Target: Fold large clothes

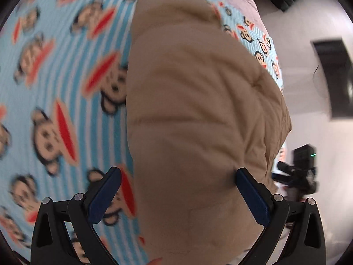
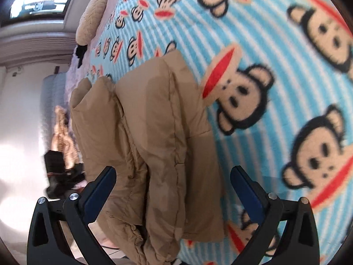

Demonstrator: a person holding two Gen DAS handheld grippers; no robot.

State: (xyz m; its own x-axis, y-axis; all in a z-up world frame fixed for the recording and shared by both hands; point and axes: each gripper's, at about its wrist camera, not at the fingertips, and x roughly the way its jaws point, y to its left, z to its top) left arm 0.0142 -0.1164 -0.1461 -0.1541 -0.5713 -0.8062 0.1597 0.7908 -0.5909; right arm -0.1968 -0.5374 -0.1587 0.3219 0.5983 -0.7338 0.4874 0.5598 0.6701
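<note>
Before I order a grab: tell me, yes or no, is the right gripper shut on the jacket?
No: the right gripper stands wide open, fingers either side of the tan jacket.

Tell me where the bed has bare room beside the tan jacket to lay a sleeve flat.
Bare monkey-print blanket lies open along the side of the tan padded jacket away from the bed edge; the left wrist view shows it too. It is crowded toward the bed edge, where the jacket bunches in folds.
</note>
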